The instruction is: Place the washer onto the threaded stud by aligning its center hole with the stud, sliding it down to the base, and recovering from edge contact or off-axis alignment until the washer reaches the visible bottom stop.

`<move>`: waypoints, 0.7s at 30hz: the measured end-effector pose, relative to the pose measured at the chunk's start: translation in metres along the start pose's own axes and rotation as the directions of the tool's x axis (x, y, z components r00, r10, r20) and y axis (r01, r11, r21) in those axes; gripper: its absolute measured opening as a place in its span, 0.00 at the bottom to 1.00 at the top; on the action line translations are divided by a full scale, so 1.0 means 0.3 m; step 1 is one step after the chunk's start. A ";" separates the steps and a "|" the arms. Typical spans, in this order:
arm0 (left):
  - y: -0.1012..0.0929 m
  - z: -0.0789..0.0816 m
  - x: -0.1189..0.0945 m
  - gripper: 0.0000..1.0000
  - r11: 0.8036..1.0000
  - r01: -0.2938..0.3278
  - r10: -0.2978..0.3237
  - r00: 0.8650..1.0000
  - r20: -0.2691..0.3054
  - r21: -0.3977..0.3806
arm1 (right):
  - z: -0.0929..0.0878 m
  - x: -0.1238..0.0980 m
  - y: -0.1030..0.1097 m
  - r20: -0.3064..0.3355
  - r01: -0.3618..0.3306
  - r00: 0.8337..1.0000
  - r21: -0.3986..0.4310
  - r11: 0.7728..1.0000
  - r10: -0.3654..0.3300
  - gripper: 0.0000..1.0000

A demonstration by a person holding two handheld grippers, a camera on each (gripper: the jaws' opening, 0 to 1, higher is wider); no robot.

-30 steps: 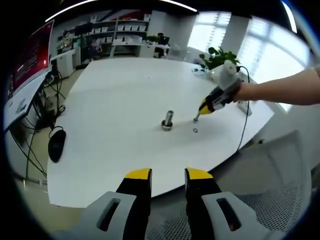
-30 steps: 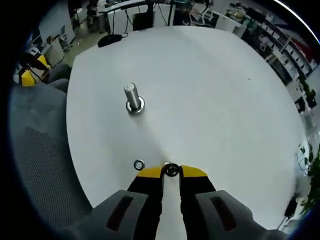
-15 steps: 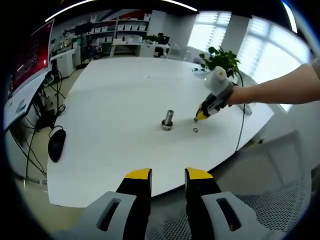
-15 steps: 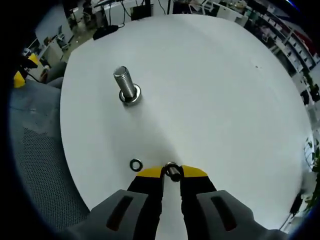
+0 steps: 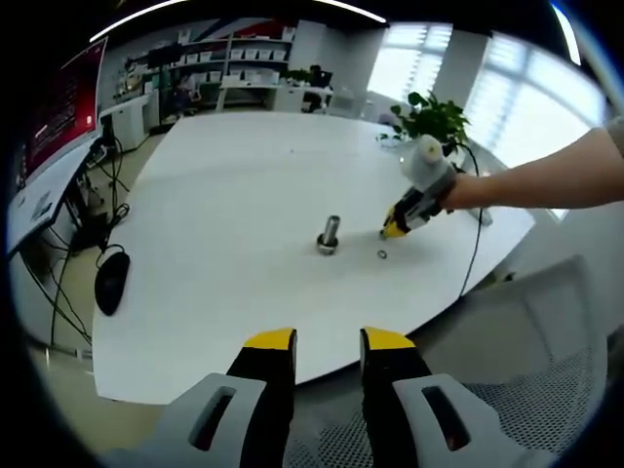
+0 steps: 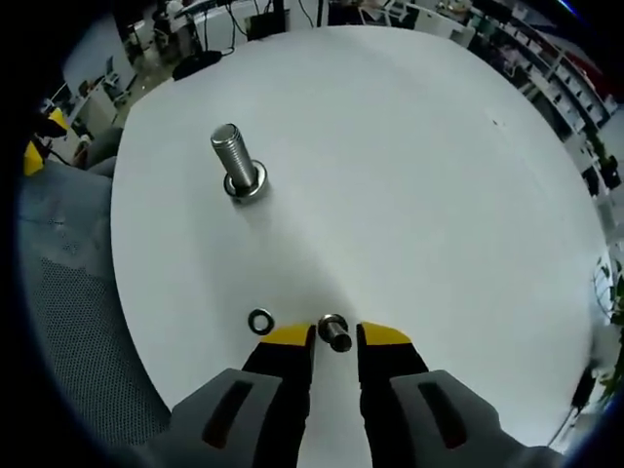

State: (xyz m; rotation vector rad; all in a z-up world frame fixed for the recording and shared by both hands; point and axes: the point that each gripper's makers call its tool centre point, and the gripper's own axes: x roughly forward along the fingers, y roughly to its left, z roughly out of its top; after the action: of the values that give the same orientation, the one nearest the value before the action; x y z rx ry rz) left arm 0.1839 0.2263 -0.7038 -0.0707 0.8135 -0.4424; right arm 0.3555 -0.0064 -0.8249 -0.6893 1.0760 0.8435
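The threaded stud (image 6: 234,164) stands upright on the white table (image 6: 419,175), head down; it is also at the table's middle (image 5: 329,234). My right gripper (image 6: 335,335) hovers low near the table edge, open, with a small metal washer piece (image 6: 334,331) between its yellow tips and a gap on each side. A second washer (image 6: 260,321) lies flat just left of the tips, also seen right of the stud (image 5: 381,255). In the left gripper view the right gripper (image 5: 396,226) sits just above that washer. My left gripper (image 5: 328,343) stays open off the near table edge, holding nothing.
A person's arm (image 5: 546,180) reaches in from the right. A black mouse (image 5: 110,281) lies near the table's left edge and a potted plant (image 5: 429,112) stands at the far right. A grey mesh chair (image 6: 58,292) stands beside the table.
My right gripper's jaws have parted, releasing their squeeze on the small washer piece. That view has drifted slightly closer to the stud. The left gripper has not moved.
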 end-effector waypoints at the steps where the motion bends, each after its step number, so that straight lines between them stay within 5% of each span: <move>1: 0.000 0.000 0.000 0.24 1.000 0.000 0.000 1.000 0.001 0.000 | -0.004 -0.005 0.000 0.000 0.003 1.000 0.002 1.000 -0.003 0.20; 12: -0.002 0.005 -0.003 0.24 1.000 0.002 -0.002 1.000 0.010 0.000 | -0.076 -0.034 0.063 -0.008 -0.008 1.000 0.046 0.999 0.008 0.22; 21: -0.002 0.004 -0.004 0.24 1.000 0.002 -0.002 1.000 0.010 0.004 | -0.019 -0.008 0.149 0.012 -0.052 0.999 0.061 0.997 0.051 0.22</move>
State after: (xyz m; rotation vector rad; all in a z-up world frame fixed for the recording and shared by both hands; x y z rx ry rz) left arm 0.1839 0.2261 -0.7021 -0.0699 0.8029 -0.4448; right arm 0.3142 0.0112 -0.8280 -0.6074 1.1096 0.8540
